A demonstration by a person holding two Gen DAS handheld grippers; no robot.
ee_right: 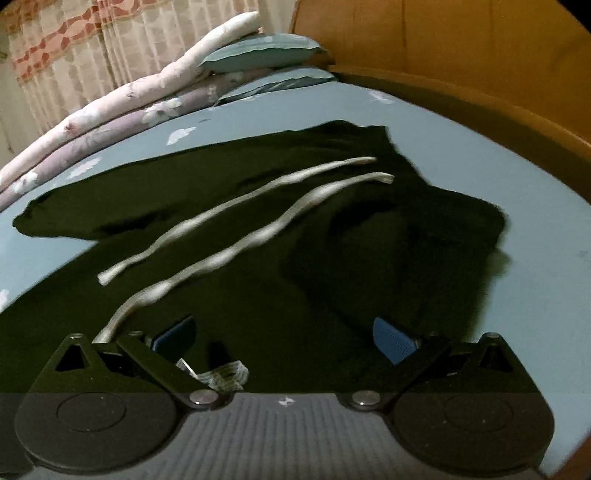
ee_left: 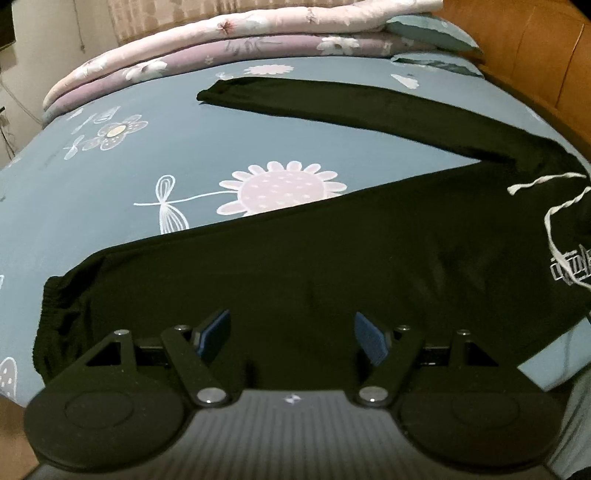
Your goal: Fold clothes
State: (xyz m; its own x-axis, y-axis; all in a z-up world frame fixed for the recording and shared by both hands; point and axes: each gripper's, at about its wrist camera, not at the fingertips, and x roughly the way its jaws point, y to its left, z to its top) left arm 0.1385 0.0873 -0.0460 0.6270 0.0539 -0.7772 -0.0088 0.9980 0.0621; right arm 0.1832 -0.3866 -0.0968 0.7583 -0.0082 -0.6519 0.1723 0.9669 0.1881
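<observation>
Black trousers [ee_left: 295, 258] lie spread on the blue flowered bed sheet [ee_left: 110, 192], legs apart in a V, with one leg cuff [ee_left: 218, 92] far away and the other cuff [ee_left: 51, 314] near left. White drawstrings [ee_left: 546, 184] trail from the waist at right. My left gripper [ee_left: 291, 336] hovers open over the near leg, nothing between its blue pads. In the right wrist view the waist end of the trousers [ee_right: 369, 258] lies rumpled, with two white drawstrings [ee_right: 236, 206] stretched across it. My right gripper [ee_right: 284, 339] is open above the waist cloth, holding nothing.
Folded floral quilts [ee_left: 184, 55] and blue pillows [ee_left: 432, 33] are stacked at the bed's far side. A wooden headboard [ee_right: 461, 48] curves along the right. A curtain [ee_right: 92, 48] hangs behind the bed. Bare sheet [ee_right: 535, 295] shows right of the waist.
</observation>
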